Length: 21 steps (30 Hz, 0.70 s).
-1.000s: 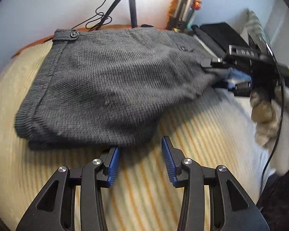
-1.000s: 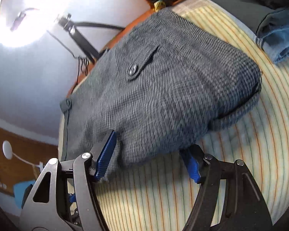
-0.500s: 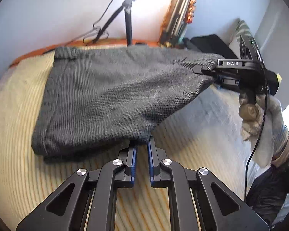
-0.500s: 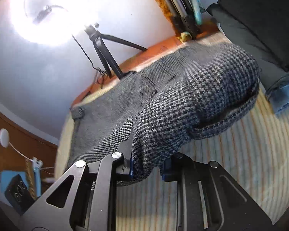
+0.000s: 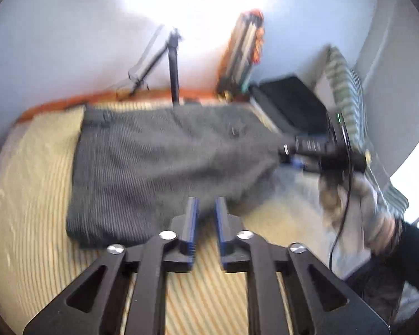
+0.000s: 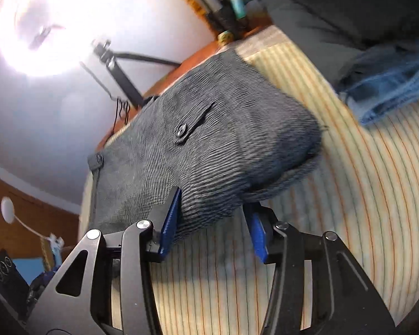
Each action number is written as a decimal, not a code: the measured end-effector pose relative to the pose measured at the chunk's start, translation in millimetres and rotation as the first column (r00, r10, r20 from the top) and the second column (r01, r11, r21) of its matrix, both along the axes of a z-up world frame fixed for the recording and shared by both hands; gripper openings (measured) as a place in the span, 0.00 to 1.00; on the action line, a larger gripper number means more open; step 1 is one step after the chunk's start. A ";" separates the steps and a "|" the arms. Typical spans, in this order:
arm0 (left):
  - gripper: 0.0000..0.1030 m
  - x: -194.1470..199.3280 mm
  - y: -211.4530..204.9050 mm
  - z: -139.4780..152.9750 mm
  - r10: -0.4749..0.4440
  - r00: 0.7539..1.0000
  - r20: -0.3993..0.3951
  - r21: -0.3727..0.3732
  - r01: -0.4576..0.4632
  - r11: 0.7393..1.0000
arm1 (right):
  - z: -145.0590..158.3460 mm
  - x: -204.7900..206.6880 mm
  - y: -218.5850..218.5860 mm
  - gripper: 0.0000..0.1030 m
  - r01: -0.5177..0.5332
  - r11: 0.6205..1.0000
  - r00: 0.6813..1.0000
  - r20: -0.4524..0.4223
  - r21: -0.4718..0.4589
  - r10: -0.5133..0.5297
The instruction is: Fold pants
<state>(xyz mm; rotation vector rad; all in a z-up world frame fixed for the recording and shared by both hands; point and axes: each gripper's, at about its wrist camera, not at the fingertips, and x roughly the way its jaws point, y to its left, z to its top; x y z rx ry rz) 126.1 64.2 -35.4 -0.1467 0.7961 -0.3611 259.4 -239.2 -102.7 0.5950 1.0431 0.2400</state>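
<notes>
Both sets of my jaws clamped nearly shut on the pants' near edge half a second back; now both are opening again, and my left view sits higher over the bed than before.

Left gripper (image 5: 206,217): blue pads stand a narrow gap apart, parallel. Near edge of the grey pants (image 5: 159,167) lies right at the pad tips. Frame is blurred, so I cannot tell whether any cloth is still between them; the pads do not look pressed on it.

Right gripper (image 6: 213,220): jaws wider, roughly half spread. A fold of the pants bulges down between the pads. The left-side pad touches the cloth; the other pad stands clear, with striped cover showing in the gap. No firm grip as I read it.

Pants (image 6: 209,145): folded in a thick bundle on the yellow striped bed cover (image 6: 363,195), waistband toward the orange wooden edge (image 6: 181,67) by the wall. Buttoned back pocket faces up in the right view. Rounded fold end points toward the blue denim garment (image 6: 391,92), apart from it.

Left view also shows my right gripper (image 5: 293,156) at the far right corner of the pants, my gloved hand (image 5: 357,201) behind it. Black tripod (image 5: 173,69) stands at the wall past the waistband.
</notes>
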 end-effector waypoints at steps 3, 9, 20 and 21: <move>0.21 23.2 -12.5 -2.9 0.026 1.000 0.017 0.023 -0.026 0.999 | -5.1 1.3 -10.4 0.46 0.056 0.997 0.998 -0.022 0.055 -0.054; 0.21 63.7 -57.1 -32.1 0.009 1.000 0.012 0.179 -0.011 0.984 | -10.5 -9.7 -19.3 0.47 0.160 0.968 0.986 -0.080 0.195 -0.147; 0.21 106.9 -75.3 -91.5 0.072 0.993 -0.095 0.261 -0.045 0.964 | -10.4 -3.6 -46.5 0.71 0.184 0.973 0.982 -0.065 0.138 -0.176; 0.21 104.9 -77.1 -94.0 0.066 0.995 -0.079 0.277 -0.042 0.960 | -15.2 -0.7 -48.6 0.71 0.183 0.972 0.982 -0.079 0.150 -0.173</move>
